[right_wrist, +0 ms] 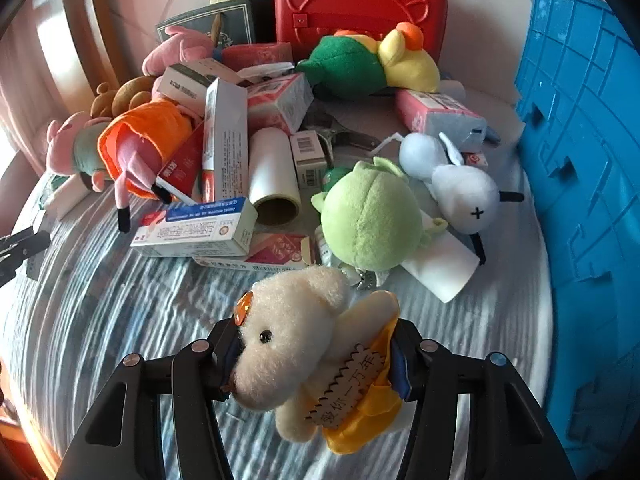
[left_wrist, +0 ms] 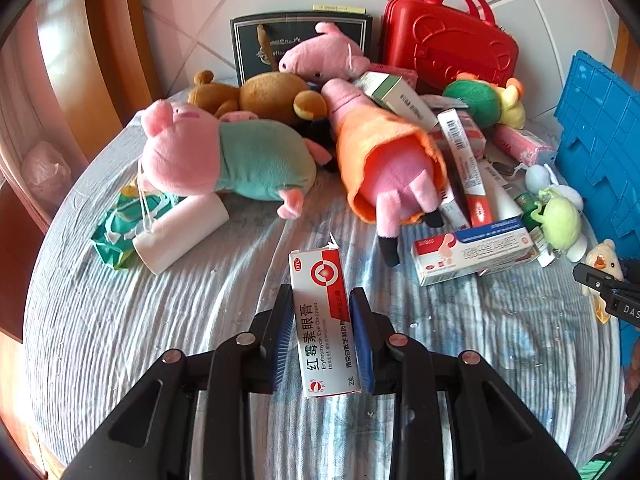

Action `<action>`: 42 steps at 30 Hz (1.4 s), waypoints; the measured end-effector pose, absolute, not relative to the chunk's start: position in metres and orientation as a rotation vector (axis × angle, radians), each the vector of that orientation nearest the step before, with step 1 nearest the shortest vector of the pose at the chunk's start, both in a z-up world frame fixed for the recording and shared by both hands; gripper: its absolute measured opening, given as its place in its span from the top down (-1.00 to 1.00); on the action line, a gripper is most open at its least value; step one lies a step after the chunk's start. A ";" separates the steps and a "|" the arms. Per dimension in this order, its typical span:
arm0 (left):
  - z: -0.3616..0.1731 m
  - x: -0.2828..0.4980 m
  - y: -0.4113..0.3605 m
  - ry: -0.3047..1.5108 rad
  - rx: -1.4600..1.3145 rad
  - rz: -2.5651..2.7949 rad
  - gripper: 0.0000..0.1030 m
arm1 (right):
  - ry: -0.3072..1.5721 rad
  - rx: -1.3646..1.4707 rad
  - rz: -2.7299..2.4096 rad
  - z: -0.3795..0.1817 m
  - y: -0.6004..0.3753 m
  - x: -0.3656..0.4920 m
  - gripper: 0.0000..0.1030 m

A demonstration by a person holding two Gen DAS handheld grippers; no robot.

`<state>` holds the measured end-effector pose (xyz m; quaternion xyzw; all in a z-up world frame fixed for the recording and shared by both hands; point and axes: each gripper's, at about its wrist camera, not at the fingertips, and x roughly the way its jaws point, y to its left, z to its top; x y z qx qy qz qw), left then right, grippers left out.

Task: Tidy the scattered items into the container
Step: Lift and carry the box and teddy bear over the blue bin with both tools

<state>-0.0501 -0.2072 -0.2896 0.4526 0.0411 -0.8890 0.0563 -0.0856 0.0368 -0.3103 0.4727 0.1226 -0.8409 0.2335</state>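
My left gripper [left_wrist: 322, 294] is shut on a red-and-white ointment box [left_wrist: 324, 320], held upright above the striped cloth [left_wrist: 160, 320]. Between the pads of my right gripper [right_wrist: 316, 332] sits a cream plush bear [right_wrist: 296, 340] in a yellow garment with a paper tag, squeezed from both sides and lifted off the cloth. That bear [left_wrist: 602, 258] also shows at the right edge of the left wrist view. The blue container [right_wrist: 580, 140] stands on the right, its ribbed wall [left_wrist: 600, 152] facing the pile.
Scattered behind: a pig plush in green [left_wrist: 224, 152], a pig in orange [left_wrist: 388, 160], a brown bear [left_wrist: 264, 96], a green round plush [right_wrist: 372, 220], a white plush [right_wrist: 460, 188], a white roll [right_wrist: 274, 176], several medicine boxes [right_wrist: 196, 228]. A red case [left_wrist: 444, 36] stands at the wall.
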 end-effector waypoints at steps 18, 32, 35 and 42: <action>-0.180 -0.028 -0.172 0.051 1.241 -2.790 0.46 | 0.309 1.272 -2.310 -0.193 0.065 -0.036 -0.08; -0.090 -0.030 -0.108 -0.010 1.164 -2.912 0.46 | 0.254 1.110 -2.393 -0.086 0.110 -0.019 -0.09; -0.076 -0.033 -0.089 -0.035 1.170 -2.923 0.46 | 0.238 1.071 -2.412 -0.066 0.124 -0.016 -0.09; -0.043 -0.037 -0.037 -0.080 1.144 -2.999 0.46 | 0.193 0.993 -2.451 -0.026 0.165 -0.007 -0.09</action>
